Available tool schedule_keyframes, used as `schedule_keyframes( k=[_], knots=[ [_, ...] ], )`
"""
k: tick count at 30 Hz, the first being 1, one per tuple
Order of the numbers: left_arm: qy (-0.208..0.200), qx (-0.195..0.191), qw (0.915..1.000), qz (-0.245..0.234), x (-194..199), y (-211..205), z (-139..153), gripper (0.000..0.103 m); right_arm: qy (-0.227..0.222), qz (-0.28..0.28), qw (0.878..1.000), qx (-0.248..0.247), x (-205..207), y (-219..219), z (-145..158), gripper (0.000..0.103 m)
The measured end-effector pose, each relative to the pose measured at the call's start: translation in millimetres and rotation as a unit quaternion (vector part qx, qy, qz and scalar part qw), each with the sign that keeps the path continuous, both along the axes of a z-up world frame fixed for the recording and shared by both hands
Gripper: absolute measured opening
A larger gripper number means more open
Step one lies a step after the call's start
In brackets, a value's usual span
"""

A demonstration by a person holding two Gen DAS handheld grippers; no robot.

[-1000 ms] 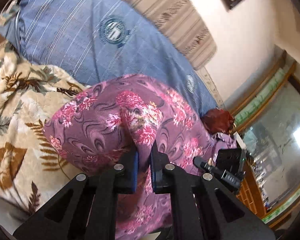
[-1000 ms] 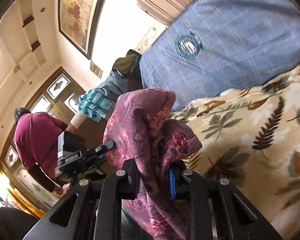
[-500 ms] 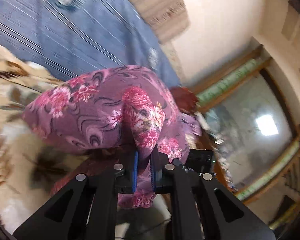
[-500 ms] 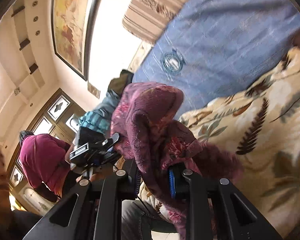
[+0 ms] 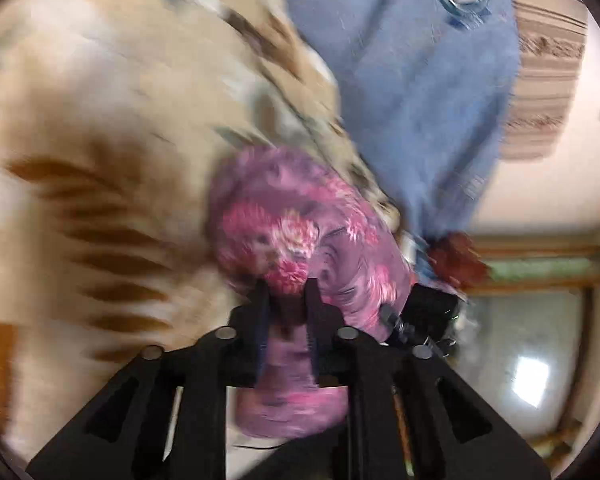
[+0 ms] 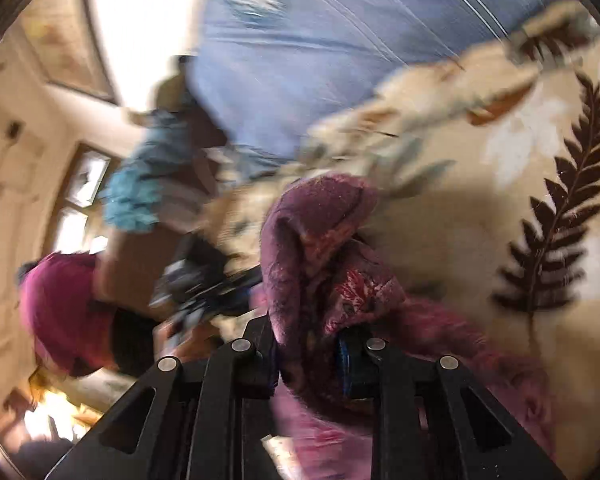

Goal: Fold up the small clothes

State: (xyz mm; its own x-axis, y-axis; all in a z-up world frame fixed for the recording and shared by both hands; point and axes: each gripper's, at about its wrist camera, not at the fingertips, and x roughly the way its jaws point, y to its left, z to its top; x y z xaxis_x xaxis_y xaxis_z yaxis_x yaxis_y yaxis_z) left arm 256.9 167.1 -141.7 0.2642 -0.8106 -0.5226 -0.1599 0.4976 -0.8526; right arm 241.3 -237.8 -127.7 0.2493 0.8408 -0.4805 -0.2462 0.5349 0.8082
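Note:
A purple garment with pink flowers [image 5: 300, 232] hangs bunched between both grippers, lifted above the bed. My left gripper [image 5: 286, 292] is shut on one edge of it; cloth drapes over and under its fingers. My right gripper [image 6: 308, 340] is shut on another edge of the same garment [image 6: 324, 248], seen here from its darker inner side. The other gripper shows past the cloth in each view, in the left wrist view [image 5: 428, 312] and in the right wrist view [image 6: 204, 280]. Both views are motion blurred.
A cream blanket with brown fern leaves [image 6: 540, 200] covers the bed below. A blue striped pillow [image 5: 420, 80] lies at its head. A teal checked cloth pile [image 6: 136, 192] and a person in a magenta top [image 6: 60, 312] are at the left.
Both grippers have swung with the garment, and the views have tilted toward the blanket. The garment stays gripped on both sides and now looks more bunched.

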Motion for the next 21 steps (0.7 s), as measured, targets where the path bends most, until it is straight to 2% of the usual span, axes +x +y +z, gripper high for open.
schedule_keyframes(
  k=[1, 2, 3, 4, 6, 8, 10, 11, 13, 14, 16, 18, 20, 21],
  knots=[
    [-0.008, 0.007, 0.9998, 0.019, -0.2, 6.9, 1.4, 0.025, 0.000, -0.006, 1.000, -0.018, 11.1, 1.2, -7.5, 0.023],
    [-0.015, 0.016, 0.9991, 0.037, -0.4, 12.0, 2.5, 0.044, -0.004, -0.026, 0.999, -0.041, 24.4, -4.3, -11.4, 0.024],
    [-0.018, 0.028, 0.9980, 0.053, -0.3, 14.9, 5.0, 0.056, -0.006, -0.043, 0.998, -0.054, 32.8, -10.9, -11.9, 0.025],
    [-0.022, 0.040, 0.9973, 0.058, -0.6, 13.8, 7.7, 0.056, -0.010, -0.048, 0.996, -0.073, 40.8, -16.2, -10.4, 0.026],
    [-0.038, 0.059, 0.9967, 0.040, -4.0, 2.0, 14.4, 0.056, -0.020, -0.047, 0.991, -0.128, 55.2, -22.4, -9.9, 0.037],
    [-0.052, 0.078, 0.9954, 0.016, -9.5, -16.9, 22.8, 0.056, -0.001, -0.051, 0.982, -0.184, 56.9, -27.2, -11.1, 0.039],
    [-0.077, 0.106, 0.9911, -0.025, -27.4, -39.7, 38.1, 0.057, 0.005, -0.058, 0.981, -0.186, 39.6, -35.1, -1.7, 0.040],
    [-0.084, 0.116, 0.9889, -0.039, -42.3, -48.5, 42.6, 0.059, -0.006, -0.068, 0.980, -0.189, 18.8, -44.2, 10.0, 0.044],
    [-0.089, 0.105, 0.9897, -0.038, -66.3, -61.9, 44.5, 0.063, -0.029, -0.101, 0.977, -0.187, -23.4, -62.4, 29.8, 0.065],
    [-0.092, 0.091, 0.9908, -0.039, -82.4, -69.1, 42.1, 0.067, -0.034, -0.116, 0.977, -0.177, -41.6, -70.7, 34.7, 0.082],
    [-0.092, 0.087, 0.9913, -0.037, -110.1, -81.6, 34.4, 0.068, -0.031, -0.119, 0.981, -0.148, -78.6, -82.9, 36.5, 0.084],
    [-0.093, 0.099, 0.9901, -0.033, -127.0, -97.3, 24.7, 0.068, -0.002, -0.112, 0.988, -0.103, -105.7, -92.5, 18.0, 0.085],
    [-0.086, 0.109, 0.9899, -0.026, -131.1, -110.7, 13.3, 0.068, 0.023, -0.117, 0.988, -0.096, -110.1, -94.1, -4.5, 0.085],
    [-0.090, 0.127, 0.9875, -0.026, -129.8, -120.0, 9.7, 0.069, 0.029, -0.117, 0.986, -0.115, -102.6, -89.8, -13.2, 0.082]
  ],
)
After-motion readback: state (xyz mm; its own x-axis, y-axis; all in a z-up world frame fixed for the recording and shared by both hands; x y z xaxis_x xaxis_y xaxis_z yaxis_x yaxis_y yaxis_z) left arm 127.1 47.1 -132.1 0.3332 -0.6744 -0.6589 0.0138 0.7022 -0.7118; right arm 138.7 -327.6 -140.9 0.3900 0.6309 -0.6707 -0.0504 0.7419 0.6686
